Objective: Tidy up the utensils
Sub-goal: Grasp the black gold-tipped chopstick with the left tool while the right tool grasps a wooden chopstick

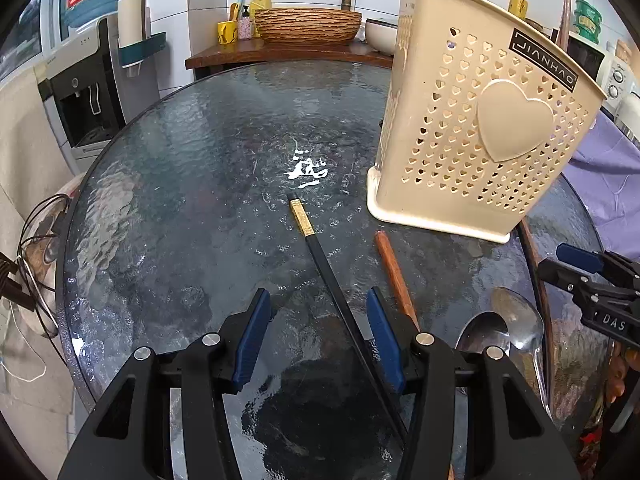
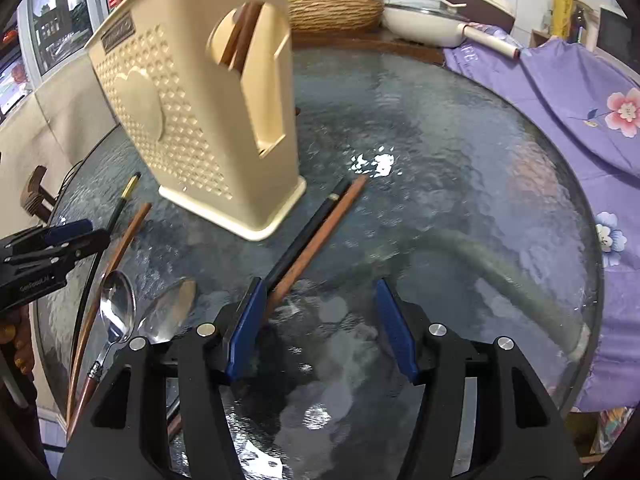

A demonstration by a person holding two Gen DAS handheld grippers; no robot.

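A cream perforated utensil holder (image 1: pixel 472 128) stands on the round glass table (image 1: pixel 200 200); it also shows in the right wrist view (image 2: pixel 208 120) with brown chopsticks (image 2: pixel 240 36) inside. My left gripper (image 1: pixel 320 320) is open, low over the table, with a black gold-banded chopstick (image 1: pixel 320 256) lying between its fingers. A brown chopstick (image 1: pixel 394 272) and two metal spoons (image 1: pixel 520 320) lie to its right. My right gripper (image 2: pixel 320 308) is open; a black chopstick (image 2: pixel 308 232) and a brown one (image 2: pixel 324 228) lie by its left finger (image 2: pixel 246 328).
A wicker basket (image 1: pixel 308 26), a pan (image 2: pixel 424 24) and bottles stand on the wooden counter behind the table. A water dispenser (image 1: pixel 84 92) stands at left. A purple floral cloth (image 2: pixel 560 92) drapes beyond the table's right edge.
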